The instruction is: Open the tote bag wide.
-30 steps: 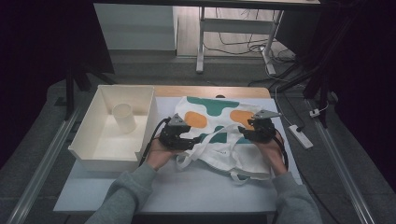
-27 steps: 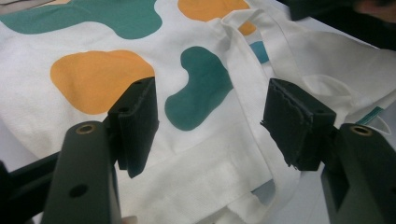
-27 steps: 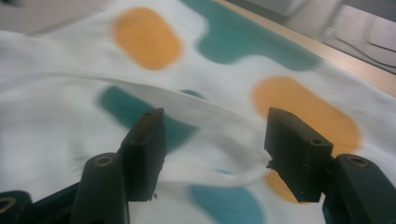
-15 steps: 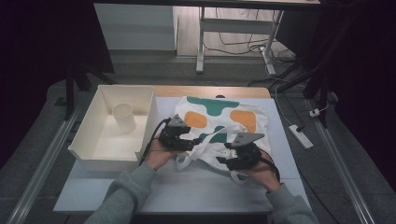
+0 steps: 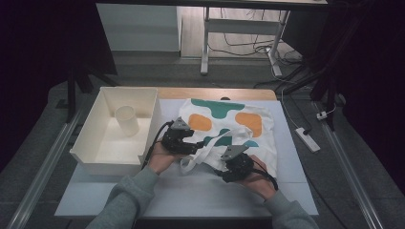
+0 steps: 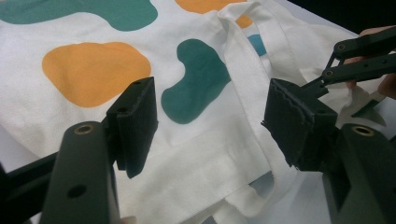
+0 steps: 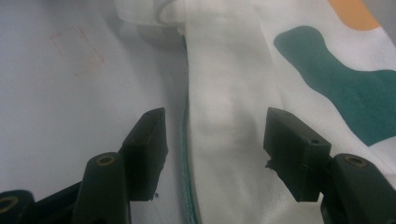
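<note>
A white tote bag (image 5: 229, 129) with teal and orange blobs lies flat on the table. My left gripper (image 5: 193, 144) is at the bag's front left corner. In the left gripper view its jaws (image 6: 210, 112) stand open above the cloth, with a white strap (image 6: 247, 88) running between them, untouched. My right gripper (image 5: 228, 164) sits at the bag's front edge, just right of the left one. It (image 7: 212, 135) is open, and its jaws straddle a folded white band (image 7: 224, 107) of the bag without pressing on it. The right gripper's linkage (image 6: 359, 60) appears at the far right of the left gripper view.
A white bin (image 5: 145, 112) stands left of the bag with a pale cup (image 5: 127, 120) upright inside. Bare white table (image 5: 191, 191) lies in front of the bag. A power strip (image 5: 307, 139) lies on the floor at the right, beyond the table edge.
My right gripper has moved from the bag's right side down and left to its front edge, close to the left gripper. The left gripper and the bag have stayed put.
</note>
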`<state>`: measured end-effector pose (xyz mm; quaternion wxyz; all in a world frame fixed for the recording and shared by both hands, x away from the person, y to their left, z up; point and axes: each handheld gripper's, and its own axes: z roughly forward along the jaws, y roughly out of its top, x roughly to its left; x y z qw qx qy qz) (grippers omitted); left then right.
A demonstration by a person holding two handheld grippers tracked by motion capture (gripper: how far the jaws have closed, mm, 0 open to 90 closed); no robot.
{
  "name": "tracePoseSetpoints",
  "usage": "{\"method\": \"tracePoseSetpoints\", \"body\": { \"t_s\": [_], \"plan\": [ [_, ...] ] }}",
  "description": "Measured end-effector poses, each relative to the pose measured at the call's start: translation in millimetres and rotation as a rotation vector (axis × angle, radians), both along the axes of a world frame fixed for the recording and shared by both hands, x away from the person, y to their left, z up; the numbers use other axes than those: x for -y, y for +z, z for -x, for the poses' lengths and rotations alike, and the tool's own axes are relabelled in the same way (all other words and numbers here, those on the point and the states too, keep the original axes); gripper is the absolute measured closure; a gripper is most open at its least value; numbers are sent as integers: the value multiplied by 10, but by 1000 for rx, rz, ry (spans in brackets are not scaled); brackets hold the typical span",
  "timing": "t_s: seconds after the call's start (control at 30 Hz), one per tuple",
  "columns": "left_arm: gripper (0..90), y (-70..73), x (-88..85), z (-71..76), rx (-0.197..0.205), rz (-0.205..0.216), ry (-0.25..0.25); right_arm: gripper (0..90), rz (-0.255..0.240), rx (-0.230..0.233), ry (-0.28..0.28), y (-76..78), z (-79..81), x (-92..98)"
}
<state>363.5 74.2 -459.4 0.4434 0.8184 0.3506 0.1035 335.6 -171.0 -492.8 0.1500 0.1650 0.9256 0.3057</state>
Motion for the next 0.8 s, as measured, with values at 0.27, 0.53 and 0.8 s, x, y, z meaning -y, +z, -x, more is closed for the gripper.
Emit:
{"method": "tracePoseSetpoints", "body": {
  "t_s": [0.27,0.53,0.8],
  "plan": [
    [349,-12,-14,-11,-5,2,0,419,42,36,-11,-26,7,-13],
    [349,-16,-32,-15,-12,13,1,463,61,68,-25,-26,10,-14],
    [349,-17,-42,-9,-11,9,0,506,93,128,-49,-35,20,-9]
  ]
}}
